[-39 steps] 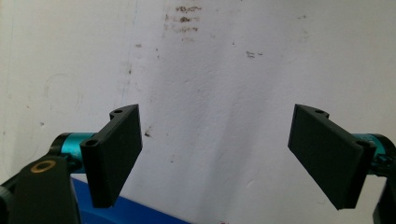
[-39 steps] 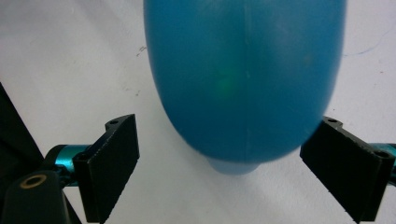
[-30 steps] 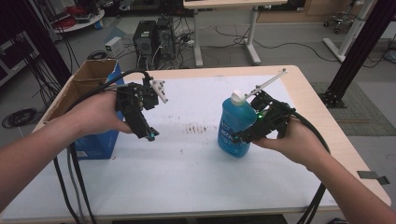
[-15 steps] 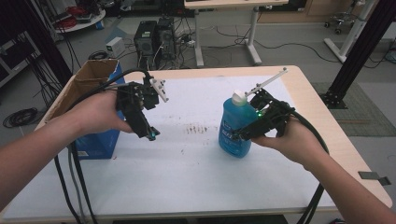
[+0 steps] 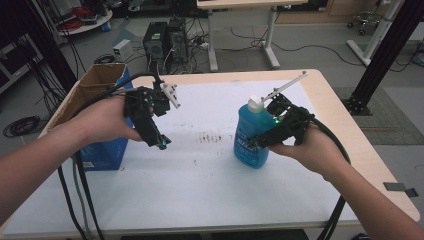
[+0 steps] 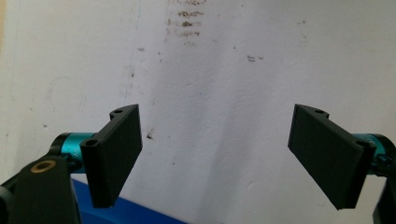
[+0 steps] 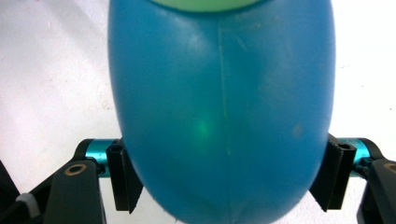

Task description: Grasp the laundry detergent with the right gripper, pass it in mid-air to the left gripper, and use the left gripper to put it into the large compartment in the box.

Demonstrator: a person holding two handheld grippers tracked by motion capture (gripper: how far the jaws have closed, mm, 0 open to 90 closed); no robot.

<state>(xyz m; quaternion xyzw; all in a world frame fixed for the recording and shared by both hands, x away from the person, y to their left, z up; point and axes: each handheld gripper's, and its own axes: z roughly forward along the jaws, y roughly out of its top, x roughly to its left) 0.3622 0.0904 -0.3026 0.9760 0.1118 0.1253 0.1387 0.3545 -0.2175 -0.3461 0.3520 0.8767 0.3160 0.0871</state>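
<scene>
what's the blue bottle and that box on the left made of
Blue bottle: probably glossy translucent plastic; a moulded seam and a soft green glow show on its wall in the right gripper view. Box: brown cardboard by its matte open flaps, with a blue printed side.

The label on the blue bottle (image 5: 252,140) and the blue box (image 5: 102,152) bear no readable text.

Room dim; table (image 5: 210,190) lit evenly from above, shadows soft. Bottle (image 7: 219,107) blurred up close, faint green glare spot.
</scene>
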